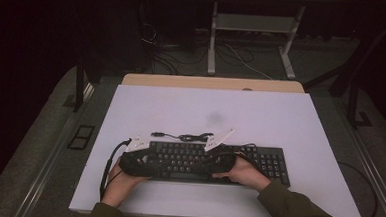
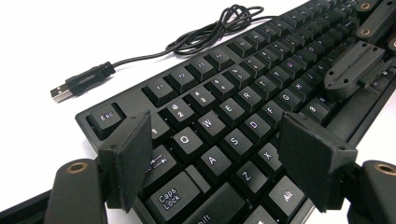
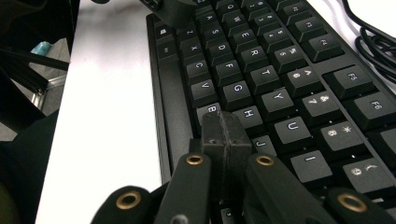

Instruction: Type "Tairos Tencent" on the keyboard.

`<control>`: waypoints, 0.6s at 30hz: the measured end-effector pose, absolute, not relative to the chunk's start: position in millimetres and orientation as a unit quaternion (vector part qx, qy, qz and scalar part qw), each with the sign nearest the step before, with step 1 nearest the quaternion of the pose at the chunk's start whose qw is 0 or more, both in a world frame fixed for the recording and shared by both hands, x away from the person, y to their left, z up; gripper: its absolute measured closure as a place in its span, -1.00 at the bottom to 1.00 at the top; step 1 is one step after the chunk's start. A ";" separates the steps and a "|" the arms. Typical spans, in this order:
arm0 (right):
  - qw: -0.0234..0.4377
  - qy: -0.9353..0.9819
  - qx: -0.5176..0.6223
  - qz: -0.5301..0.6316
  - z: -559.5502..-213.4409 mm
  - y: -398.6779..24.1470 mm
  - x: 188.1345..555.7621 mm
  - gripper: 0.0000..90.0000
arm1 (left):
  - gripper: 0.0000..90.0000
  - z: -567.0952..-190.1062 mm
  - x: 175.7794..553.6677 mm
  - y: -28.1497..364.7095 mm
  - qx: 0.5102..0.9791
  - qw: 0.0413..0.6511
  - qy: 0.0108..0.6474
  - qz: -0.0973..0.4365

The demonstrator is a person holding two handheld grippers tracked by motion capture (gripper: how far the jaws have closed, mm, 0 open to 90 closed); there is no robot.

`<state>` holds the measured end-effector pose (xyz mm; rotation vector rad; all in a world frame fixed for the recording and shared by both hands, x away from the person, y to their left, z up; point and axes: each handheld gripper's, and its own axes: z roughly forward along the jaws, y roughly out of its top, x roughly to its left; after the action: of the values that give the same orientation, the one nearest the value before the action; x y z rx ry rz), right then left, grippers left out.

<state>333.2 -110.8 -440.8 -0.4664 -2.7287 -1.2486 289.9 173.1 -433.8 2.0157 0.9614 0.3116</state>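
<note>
A black keyboard lies on the near half of a white table, its long side running left to right. In the high view both hands and grippers cover its left and middle keys, and the dim light leaves the key legends unreadable there. The numeric pad at the right end stays clear.

The left gripper hovers over the keyboard's left end with its jaws standing apart and nothing between them. Its flat, matte, rough-surfaced pads frame the Q, A, S and Z keys. In the left gripper view the keyboard's near edge is cut off at the bottom.

The right gripper has its jaws pressed together into one blunt black block, holding nothing. Its tip sits over the keys around B, H and N. Whether it touches a key is hard to tell, because the block hides what lies beneath. Brass-coloured rivets dot its black linkage arms.

The keycaps are square, smooth, slightly dished plastic with white legends. A thin black cable lies in a loose tangle on the table just beyond the keyboard's far edge and ends in a metal-tipped USB plug lying unplugged to the left.

The person's olive sleeves are cut off at the bottom of the high view. Beyond the table the floor is dark, with table legs and loose wires barely made out.
</note>
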 end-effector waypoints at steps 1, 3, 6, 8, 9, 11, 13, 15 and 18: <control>0.051 -0.898 -0.152 -0.410 -440.8 -110.7 333.1 0.99 | -0.42 -433.8 290.0 173.1 0.808 0.429 0.385 0.125; 0.051 -0.898 -0.152 -0.410 -440.8 -110.7 333.2 0.99 | -0.42 -433.8 289.9 173.0 0.807 0.429 0.385 0.125; 0.049 -0.897 -0.153 -0.411 -440.2 -111.1 333.1 0.98 | -0.42 -433.7 289.9 172.9 0.808 0.429 0.385 0.125; 0.048 -0.897 -0.155 -0.412 -439.5 -111.9 333.4 0.98 | -0.42 -433.7 290.0 172.9 0.807 0.430 0.385 0.125; 0.049 -0.895 -0.156 -0.415 -439.1 -112.5 333.6 0.98 | -0.42 -433.6 290.1 173.0 0.808 0.429 0.384 0.126; 0.046 -0.893 -0.156 -0.419 -437.7 -113.7 334.1 0.98 | -0.42 -433.5 290.3 173.0 0.808 0.430 0.383 0.126; 0.048 -0.892 -0.161 -0.420 -437.3 -114.3 334.0 0.98 | -0.42 -433.4 290.5 172.7 0.809 0.429 0.382 0.125; 0.050 -0.890 -0.164 -0.422 -436.8 -114.8 333.8 0.98 | -0.42 -433.5 290.7 172.0 0.809 0.430 0.382 0.125; 0.052 -0.887 -0.171 -0.427 -435.3 -115.8 333.3 0.96 | -0.42 -433.3 291.0 171.7 0.811 0.428 0.380 0.124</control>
<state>333.3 -115.8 -435.3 -0.5201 -2.6970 -1.2976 291.0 171.7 -433.3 2.0248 0.9488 0.3102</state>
